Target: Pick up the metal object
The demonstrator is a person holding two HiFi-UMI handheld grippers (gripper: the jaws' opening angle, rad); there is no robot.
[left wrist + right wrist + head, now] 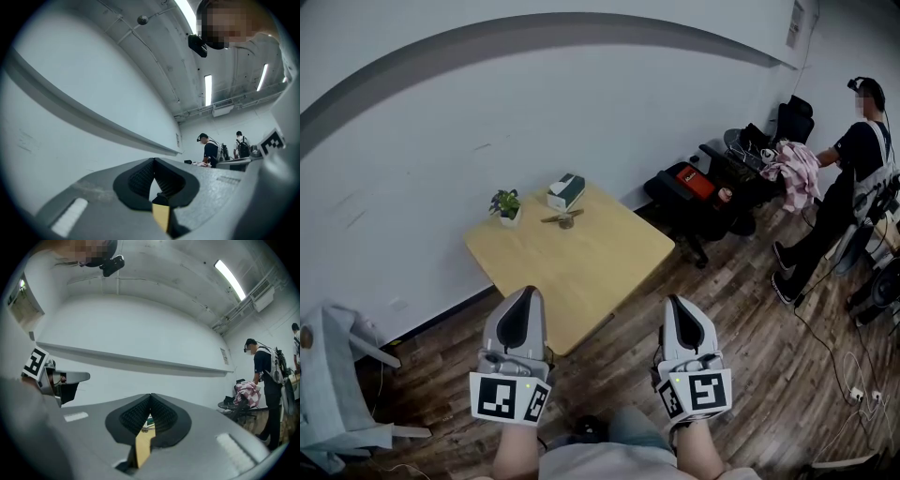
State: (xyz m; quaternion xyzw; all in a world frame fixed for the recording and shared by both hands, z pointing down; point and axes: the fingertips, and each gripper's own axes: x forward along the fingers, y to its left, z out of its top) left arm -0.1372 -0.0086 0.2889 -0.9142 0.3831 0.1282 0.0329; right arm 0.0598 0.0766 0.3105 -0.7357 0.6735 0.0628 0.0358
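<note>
Nothing is done yet: my left hand-held gripper [525, 298] and right hand-held gripper [680, 305] hang shut and empty at lower frame, well apart from the metal object [562, 219] lying on the wooden surface [591, 267] just below the tissue box [566, 190], upper centre.
</note>
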